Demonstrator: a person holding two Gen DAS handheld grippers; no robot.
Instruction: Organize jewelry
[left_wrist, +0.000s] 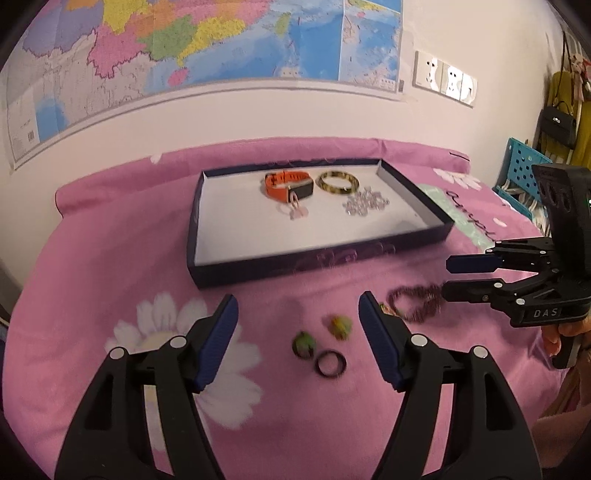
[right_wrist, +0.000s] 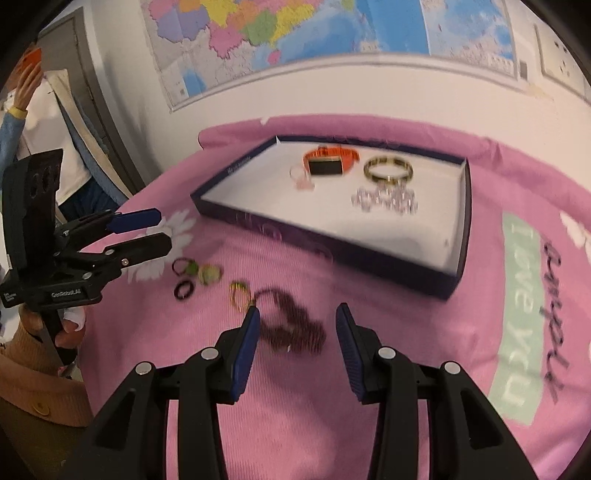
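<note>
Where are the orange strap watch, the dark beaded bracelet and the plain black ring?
Orange strap watch (left_wrist: 287, 185): left wrist view, on its strap.
Dark beaded bracelet (right_wrist: 295, 328): right wrist view, on its bead coil.
Plain black ring (left_wrist: 330, 363): left wrist view, on its band.

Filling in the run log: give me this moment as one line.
left gripper: open, above rings | right gripper: open, over dark beaded bracelet | tray: watch, bangle inside

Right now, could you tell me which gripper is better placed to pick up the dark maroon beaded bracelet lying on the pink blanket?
The right gripper, I would judge. The dark maroon beaded bracelet lies just ahead of its open jaws, while the left gripper faces the small dark ring and green pieces instead.
</note>
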